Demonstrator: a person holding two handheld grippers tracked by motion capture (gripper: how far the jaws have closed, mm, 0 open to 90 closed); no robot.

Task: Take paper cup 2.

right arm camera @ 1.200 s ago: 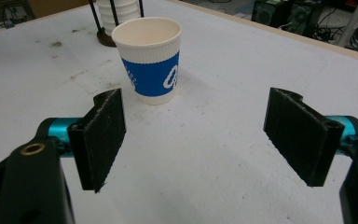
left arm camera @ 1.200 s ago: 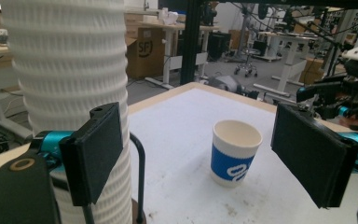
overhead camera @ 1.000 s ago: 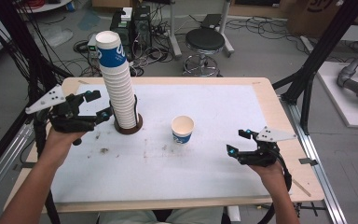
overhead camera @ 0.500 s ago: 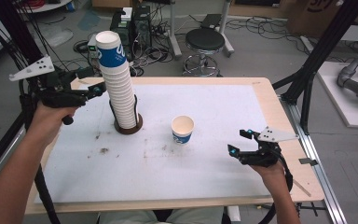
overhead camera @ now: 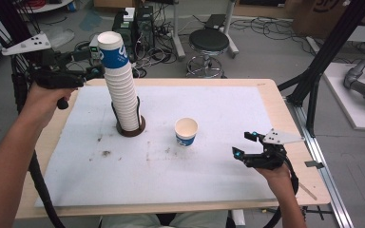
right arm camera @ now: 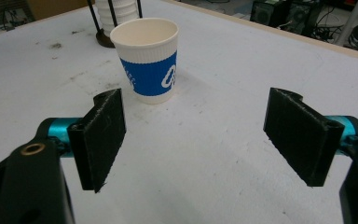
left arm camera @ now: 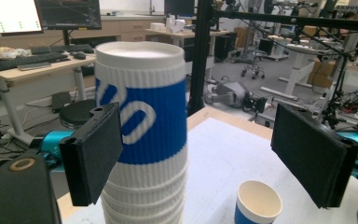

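Note:
A tall stack of white paper cups [overhead camera: 123,99] stands in a dark round holder [overhead camera: 131,129] at the mat's left. Its top cup [overhead camera: 112,51] has a blue band. My left gripper [overhead camera: 94,64] is raised level with that top cup, just to its left, and is open. In the left gripper view the top cup [left arm camera: 142,107] is just ahead of my open left gripper [left arm camera: 203,156], close to the left jaw, and neither pad presses on it. A single blue-banded cup [overhead camera: 186,131] stands upright mid-table. My right gripper [overhead camera: 244,145] rests open to its right, with the cup [right arm camera: 147,60] ahead of it.
A white mat [overhead camera: 209,185] covers the wooden table [overhead camera: 285,114]. Small dark stains [overhead camera: 105,153] mark the mat in front of the holder. Black frame posts [overhead camera: 321,66] rise at the right. A stool [overhead camera: 210,42] and computer towers [overhead camera: 138,23] stand behind the table.
My left gripper has risen from beside the stack's lower part to the level of the top cup. The right gripper and the single cup have not moved.

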